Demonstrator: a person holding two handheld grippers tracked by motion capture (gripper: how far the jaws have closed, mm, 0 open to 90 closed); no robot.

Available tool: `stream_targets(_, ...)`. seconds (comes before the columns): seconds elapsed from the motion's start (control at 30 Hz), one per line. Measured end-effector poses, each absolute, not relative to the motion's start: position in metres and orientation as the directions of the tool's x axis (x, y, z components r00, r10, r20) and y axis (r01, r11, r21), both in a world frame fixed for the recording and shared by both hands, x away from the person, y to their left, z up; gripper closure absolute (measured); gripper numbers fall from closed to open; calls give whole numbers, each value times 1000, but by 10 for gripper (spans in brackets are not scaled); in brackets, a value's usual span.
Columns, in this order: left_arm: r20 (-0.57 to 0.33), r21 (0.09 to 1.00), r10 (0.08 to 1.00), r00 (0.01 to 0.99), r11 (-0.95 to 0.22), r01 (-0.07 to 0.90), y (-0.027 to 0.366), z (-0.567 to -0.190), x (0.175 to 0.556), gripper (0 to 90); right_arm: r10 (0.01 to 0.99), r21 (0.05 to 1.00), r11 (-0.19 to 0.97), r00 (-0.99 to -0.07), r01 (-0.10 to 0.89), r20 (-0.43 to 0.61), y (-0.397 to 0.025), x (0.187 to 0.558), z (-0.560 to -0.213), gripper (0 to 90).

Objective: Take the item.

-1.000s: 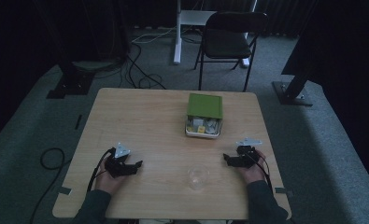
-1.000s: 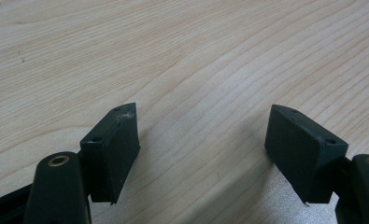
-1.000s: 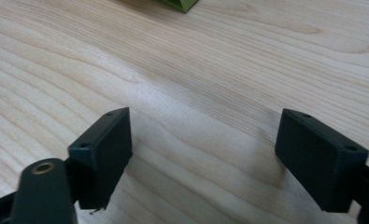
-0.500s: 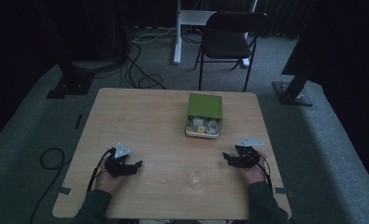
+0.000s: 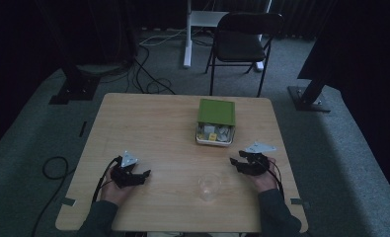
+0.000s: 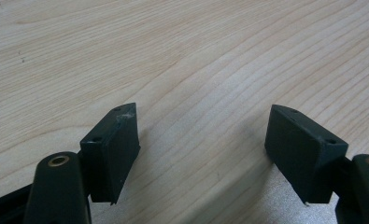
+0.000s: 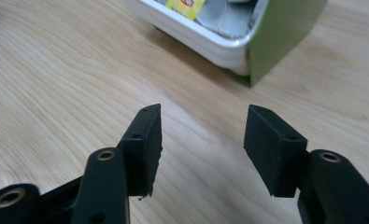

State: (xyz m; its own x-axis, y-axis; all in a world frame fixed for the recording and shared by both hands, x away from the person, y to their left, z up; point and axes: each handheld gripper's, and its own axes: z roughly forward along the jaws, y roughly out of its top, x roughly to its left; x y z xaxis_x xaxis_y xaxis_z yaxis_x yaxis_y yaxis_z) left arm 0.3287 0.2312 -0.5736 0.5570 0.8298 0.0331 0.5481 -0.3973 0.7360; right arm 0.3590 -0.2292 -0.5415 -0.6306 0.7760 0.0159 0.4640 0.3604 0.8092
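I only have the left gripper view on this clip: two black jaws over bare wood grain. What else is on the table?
Observer: A clear glass cup stands near the front edge of the light wooden table.
Operator: Anything behind it?
Observer: A white tray of small packets, with a green lid raised at its far side.
Operator: And the other hand?
Observer: The right gripper has its jaws open, with nothing between them, and points at that tray's corner.

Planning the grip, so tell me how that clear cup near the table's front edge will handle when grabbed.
The clear cup looks thin-walled and empty, so probably light and easily knocked over by a sideways nudge. Its smooth sides may slip or flex between hard jaws. It stands upright and alone between both open grippers, left gripper and right gripper.
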Motion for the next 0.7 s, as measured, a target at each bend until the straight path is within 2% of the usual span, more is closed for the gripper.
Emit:
stream_targets(0.17, 33, 736, 830, 557, -397, 548, 231, -574, 329, 272, 748, 821, 376, -664, 430, 5, -223, 363, -535, 579)
stream_targets(0.27, 32, 736, 830, 556, -396, 549, 231, -574, 329, 272, 744, 825, 376, -668, 422, 3, -221, 365, -533, 604)
stream_targets(0.7, 32, 735, 830, 556, -396, 550, 231, -573, 329, 272, 717, 838, 391, -697, 380, -18, -202, 377, -519, 578)
